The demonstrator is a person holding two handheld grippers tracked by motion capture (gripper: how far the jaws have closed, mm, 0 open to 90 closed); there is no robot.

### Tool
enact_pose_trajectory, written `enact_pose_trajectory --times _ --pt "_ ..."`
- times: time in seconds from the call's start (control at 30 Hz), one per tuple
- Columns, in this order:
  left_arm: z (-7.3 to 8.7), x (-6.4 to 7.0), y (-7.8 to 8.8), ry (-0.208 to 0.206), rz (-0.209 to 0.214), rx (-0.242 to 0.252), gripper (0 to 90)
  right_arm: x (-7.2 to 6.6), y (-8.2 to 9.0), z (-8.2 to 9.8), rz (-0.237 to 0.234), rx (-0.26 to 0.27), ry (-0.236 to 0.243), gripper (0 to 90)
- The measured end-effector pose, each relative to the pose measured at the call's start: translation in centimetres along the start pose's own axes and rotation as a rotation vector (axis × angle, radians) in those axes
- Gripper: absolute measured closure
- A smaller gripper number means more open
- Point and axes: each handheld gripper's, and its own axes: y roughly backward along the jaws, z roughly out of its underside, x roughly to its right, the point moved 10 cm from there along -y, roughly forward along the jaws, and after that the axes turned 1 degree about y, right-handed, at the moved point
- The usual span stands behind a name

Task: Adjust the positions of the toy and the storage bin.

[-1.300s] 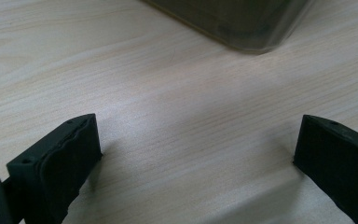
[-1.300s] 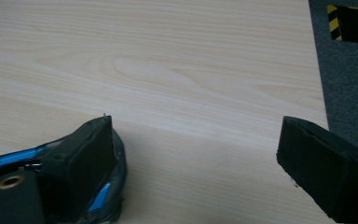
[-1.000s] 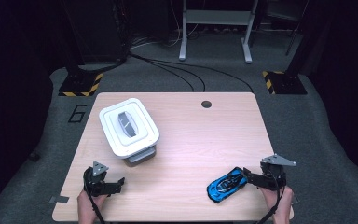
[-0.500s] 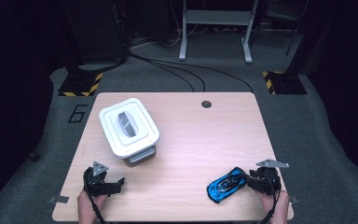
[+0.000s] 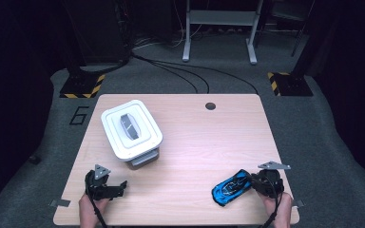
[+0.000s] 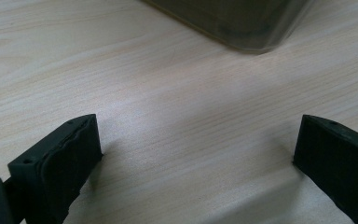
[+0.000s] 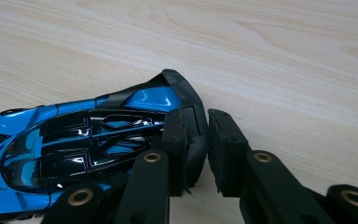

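My right claw (image 7: 196, 154) has just been closing and now pinches the tail of the car (image 5: 231, 186) near the table's (image 5: 195, 137) front right corner. The car looks light, hard and glossy; the thin tail may slip, so gripping across the body seems safer.

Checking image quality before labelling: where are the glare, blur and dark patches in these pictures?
High view: table lit, floor around it nearly black. Left gripper view: box at top soft and dim, faint shadows beside the jaws. Right gripper view: sharp, with small glints on the toy car.
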Motion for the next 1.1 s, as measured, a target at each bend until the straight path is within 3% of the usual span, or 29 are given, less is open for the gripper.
enact_pose_trajectory --times 0.1,0.27,0.63,1.1 --pt "0.0 0.0 0.0 0.0 0.0 0.0 0.5 0.0 -0.1 -0.2 0.002 -0.005 0.011 77.4" --pt "0.0 0.0 0.0 0.0 0.0 0.0 0.6 0.0 -0.7 -1.0 -0.007 0.001 0.087 77.3" --pt "-0.1 0.0 0.0 0.009 -0.001 0.007 0.5 0.0 -2.6 -3.2 -0.036 -0.019 0.183 76.7" --pt "-0.1 0.1 -0.1 0.013 -0.001 0.01 0.5 -0.2 -3.9 -5.0 -0.06 -0.019 0.204 75.8"
